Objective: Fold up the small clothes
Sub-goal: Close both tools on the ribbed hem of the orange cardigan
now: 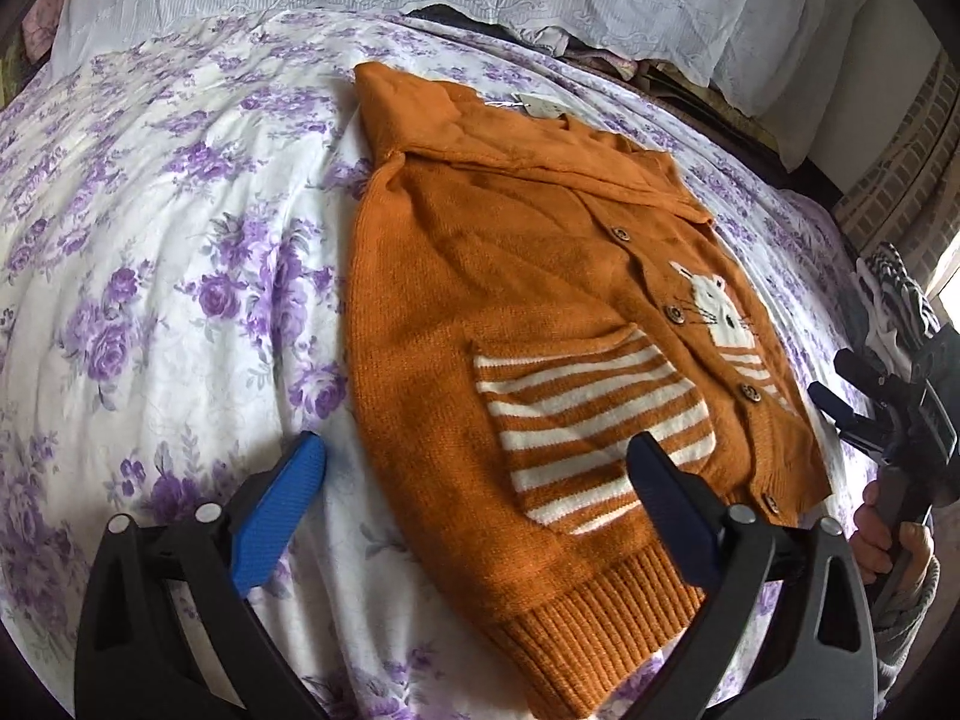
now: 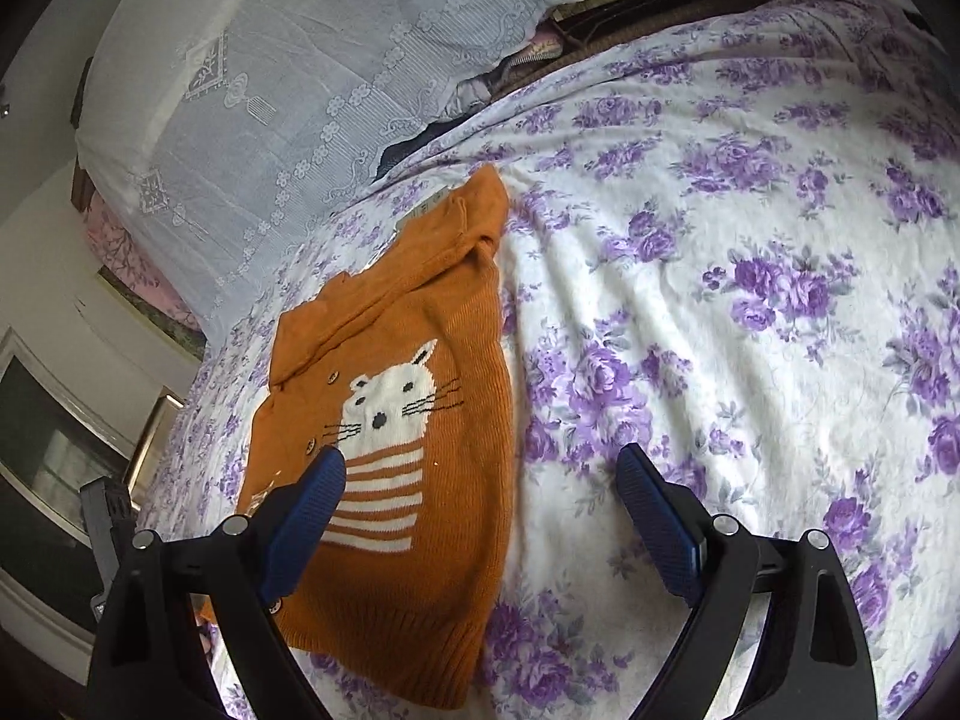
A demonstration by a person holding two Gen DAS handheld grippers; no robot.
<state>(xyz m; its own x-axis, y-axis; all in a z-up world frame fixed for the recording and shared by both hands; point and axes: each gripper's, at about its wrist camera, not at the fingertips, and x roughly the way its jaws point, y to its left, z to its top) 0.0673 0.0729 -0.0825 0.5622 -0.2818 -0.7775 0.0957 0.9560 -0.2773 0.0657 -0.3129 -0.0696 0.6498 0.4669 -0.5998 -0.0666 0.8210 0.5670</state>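
Lying under both gaping grippers, apparently: cardigan (image 1: 516, 276)

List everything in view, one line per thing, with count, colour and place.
cardigan: one, orange knit with white cat and striped pockets, flat on the bedspread, sleeves folded in.
buttons: at least four seen, brown, down the cardigan's front.
tag: one, pale, at the cardigan's collar.
bedspread: one, white with purple flowers, covering the bed.
lace cover: one, white, draped at the bed's far end.
striped cloth: black and white, by the right gripper.
left gripper: black, blue pads, open over the cardigan's hem.
right gripper: same, open.
hand: one, holding the right gripper.
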